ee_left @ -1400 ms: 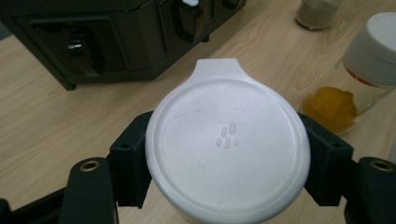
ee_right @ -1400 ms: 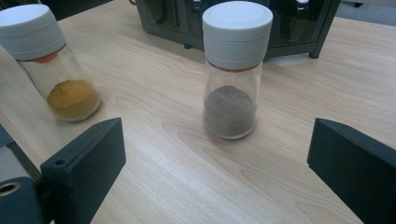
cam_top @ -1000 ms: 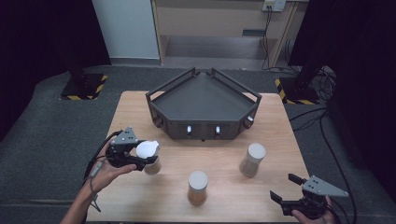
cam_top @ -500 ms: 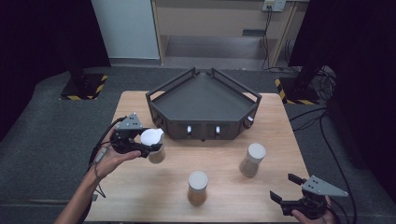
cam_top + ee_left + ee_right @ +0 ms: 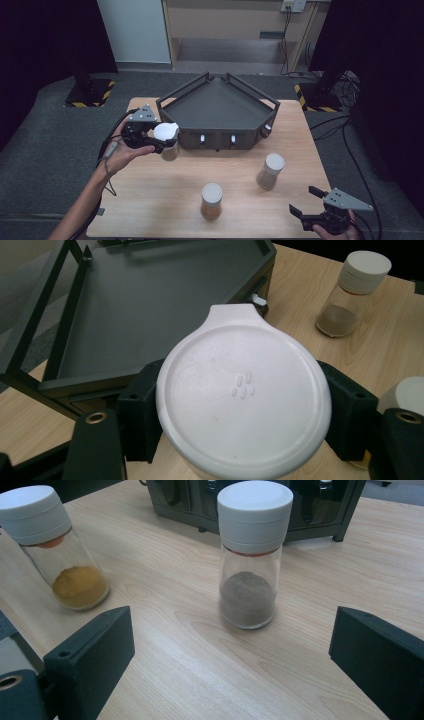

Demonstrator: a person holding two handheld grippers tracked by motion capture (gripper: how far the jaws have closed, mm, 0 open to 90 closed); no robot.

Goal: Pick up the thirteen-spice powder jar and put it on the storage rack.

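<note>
Left gripper (image 5: 159,140): clamped on a spice jar, its black jaws squeezing the jar just below the cap from both sides; the person's left hand (image 5: 122,150) carries it at the table's left side.

Held jar (image 5: 243,395): seen along the left gripper view, its round white flip-top lid sits squarely between the two jaws, the lid's small tab pointing away toward the tray. In the high view the jar hangs upright beneath the gripper, brownish contents in the glass below the cap, just beside the tray's front left corner.

Tray (image 5: 220,107): dark, angular, with raised rails, standing at the far middle of the wooden table (image 5: 150,200); in the left gripper view its flat floor lies right behind the held jar.

Right gripper (image 5: 307,202): jaws spread wide and gripping nothing, low at the table's near right corner.

Grey-powder jar (image 5: 252,555): upright on the wood, white cap on, straight ahead of the right gripper and between the lines of its jaws, but well clear of both pads.

Yellow-powder jar (image 5: 57,550): upright, off to the left in the right gripper view; in the high view it stands near the table's front middle.
</note>
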